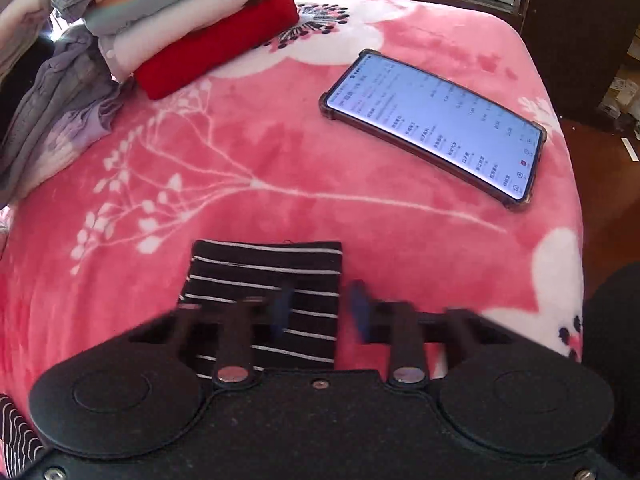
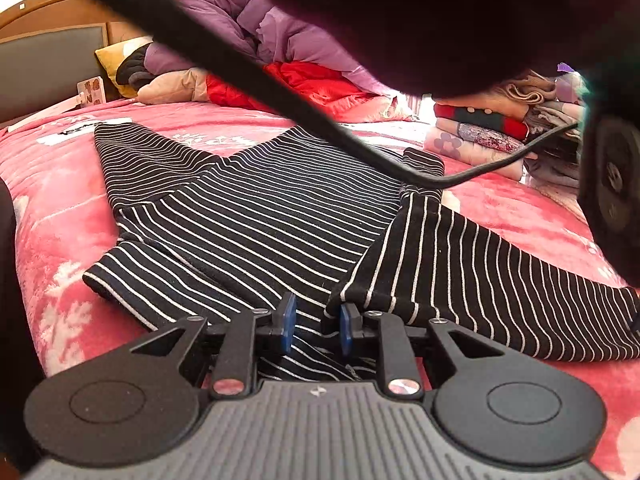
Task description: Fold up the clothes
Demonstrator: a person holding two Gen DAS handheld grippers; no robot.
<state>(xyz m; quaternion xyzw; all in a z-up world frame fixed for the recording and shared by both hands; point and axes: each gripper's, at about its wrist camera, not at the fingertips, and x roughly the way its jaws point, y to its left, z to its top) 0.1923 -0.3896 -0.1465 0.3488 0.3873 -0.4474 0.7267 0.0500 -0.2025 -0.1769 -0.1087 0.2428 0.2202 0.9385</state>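
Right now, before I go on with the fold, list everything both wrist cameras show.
striped shirt: one, black with white stripes, spread on the bed, one sleeve folded across near the right gripper
sleeve cuff: one, black and white, under the left gripper
blanket: one, pink with white flowers, covering the bed
phone: one, dark case, screen lit, on the blanket
folded stack: one pile, red at the bottom, white and pale blue above, far left corner
purple jacket: one, heaped at the headboard
red garment: one, beside the jacket
cable: one, black, over the shirt
left gripper: blue pads apart, nothing pinched
right gripper: blue pads apart, over the hem
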